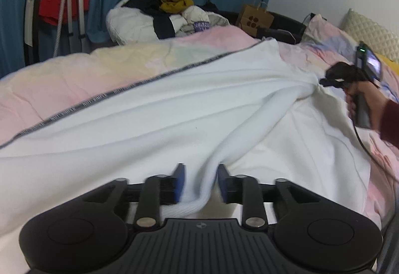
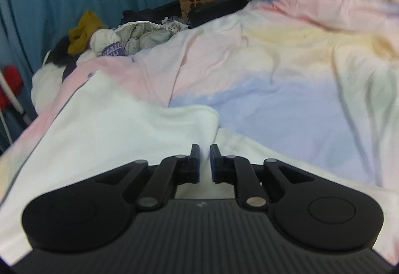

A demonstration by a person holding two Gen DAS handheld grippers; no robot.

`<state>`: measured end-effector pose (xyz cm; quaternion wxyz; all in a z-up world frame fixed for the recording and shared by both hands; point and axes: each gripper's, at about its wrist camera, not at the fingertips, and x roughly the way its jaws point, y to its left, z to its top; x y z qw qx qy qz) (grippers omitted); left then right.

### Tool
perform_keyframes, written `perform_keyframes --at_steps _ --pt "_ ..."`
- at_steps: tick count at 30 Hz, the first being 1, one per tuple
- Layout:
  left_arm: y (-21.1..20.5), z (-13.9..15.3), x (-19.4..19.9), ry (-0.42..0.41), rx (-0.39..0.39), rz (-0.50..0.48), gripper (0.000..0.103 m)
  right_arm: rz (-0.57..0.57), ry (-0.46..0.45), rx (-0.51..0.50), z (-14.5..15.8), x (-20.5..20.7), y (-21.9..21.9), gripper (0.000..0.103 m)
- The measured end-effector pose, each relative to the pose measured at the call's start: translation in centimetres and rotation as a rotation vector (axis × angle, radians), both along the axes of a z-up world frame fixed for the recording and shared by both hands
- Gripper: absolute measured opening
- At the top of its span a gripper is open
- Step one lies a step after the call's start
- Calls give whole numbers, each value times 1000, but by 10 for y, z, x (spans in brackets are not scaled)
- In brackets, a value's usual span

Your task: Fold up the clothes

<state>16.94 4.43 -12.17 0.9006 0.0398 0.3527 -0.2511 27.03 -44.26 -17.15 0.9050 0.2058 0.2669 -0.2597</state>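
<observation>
Because the white garment (image 1: pixel 154 109) lies spread across the bed (image 1: pixel 62 79) with its dark-trimmed edge running diagonally away from you, you have both tools working along its near side, where the cloth is easiest to gather. Your left gripper (image 1: pixel 200 181) has its jaws standing apart, with a thick rolled ridge of the white fabric passing between them; the blue pads do not appear to press on it, so nothing is clamped there and the cloth simply rests on the bed. Your right gripper (image 2: pixel 205 162) has its jaws drawn nearly together over white cloth. In the left wrist view its tip sits right where the fabric bunches into a taut point, which suggests it pinches a corner of the garment and pulls it sideways. That pull would explain the long ridge running from one tool to the other.

Your right hand (image 1: pixel 361 99) grips the tool's handle at the far right, sleeve at the frame edge. The pile of clothes (image 1: pixel 169 17) and the paper bag (image 1: pixel 254 18) sit at the far side of the bed, well apart from the working area, so they do not interfere with the fold.
</observation>
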Motion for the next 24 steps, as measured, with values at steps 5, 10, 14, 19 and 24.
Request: perform_keyframes --at_steps 5,10,14,19,24 --pt "11 18 -17 -44 -31 19 54 39 -15 27 24 -62 49 13" --pt "34 37 -40 -66 -71 65 61 164 -29 103 30 -127 111 13" --pt "61 45 -43 -68 -37 151 66 275 7 125 23 -146 154 38" --pt "121 41 -27 -16 -81 414 74 354 -25 143 21 -140 164 69" --pt "159 31 -10 41 -98 578 75 382 -22 141 15 -133 165 69"
